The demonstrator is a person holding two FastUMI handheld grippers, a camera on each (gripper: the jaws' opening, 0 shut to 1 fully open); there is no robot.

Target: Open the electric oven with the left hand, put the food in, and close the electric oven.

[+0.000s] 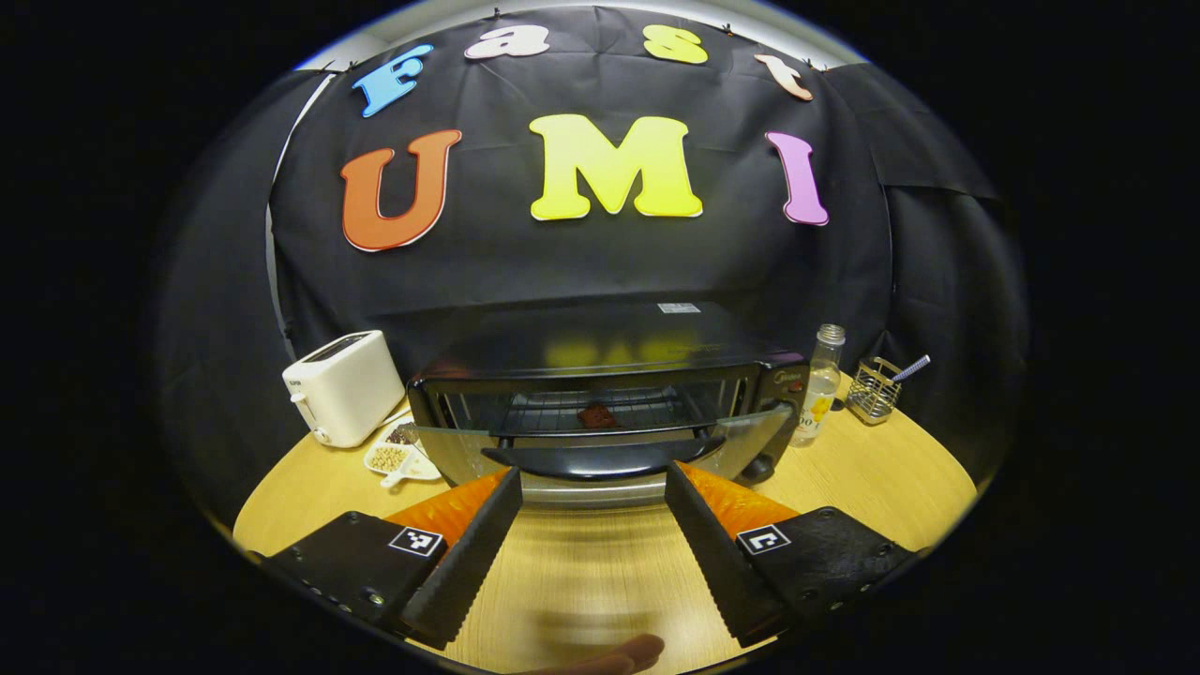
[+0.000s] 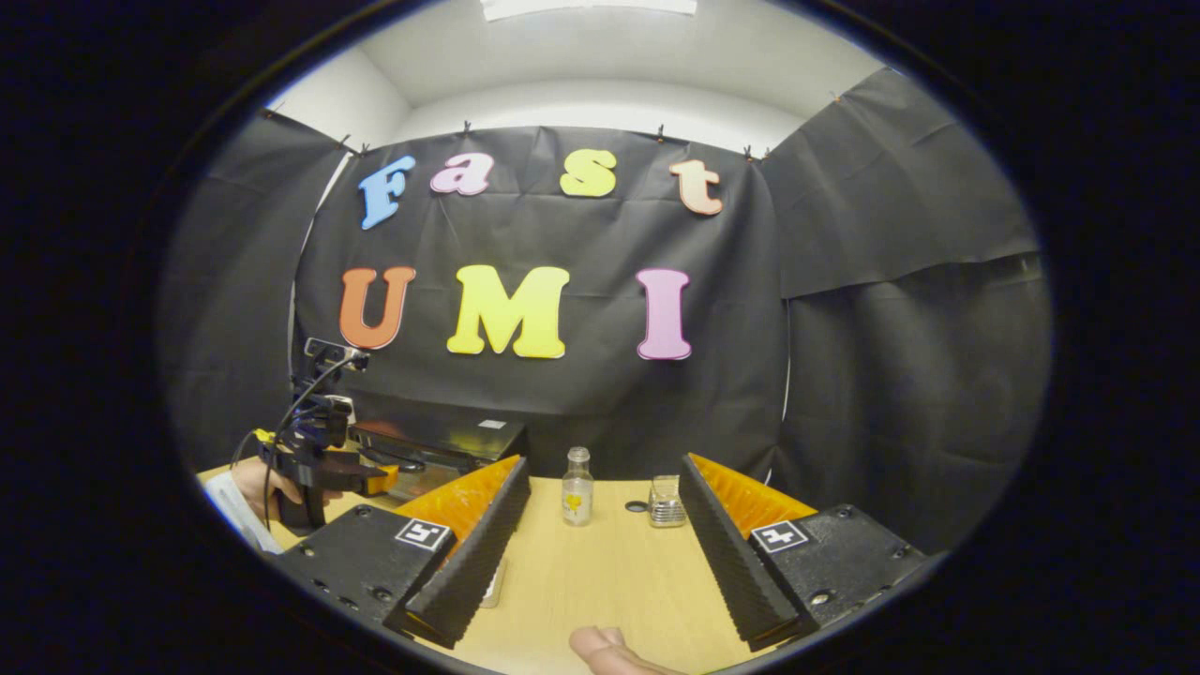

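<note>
Left tongs (image 1: pixel 593 487) agape facing oven (image 1: pixel 600 394), food (image 1: pixel 597 415) inside, right tongs (image 2: pixel 600 487) agape

black oven (image 1: pixel 600 375), white toaster (image 1: pixel 343 386), tan wood-grain table (image 1: pixel 872 469).

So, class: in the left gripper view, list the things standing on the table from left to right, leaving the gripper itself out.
White toaster → small white dish of food → electric oven, its door hanging part open → clear bottle → wire holder.
</note>
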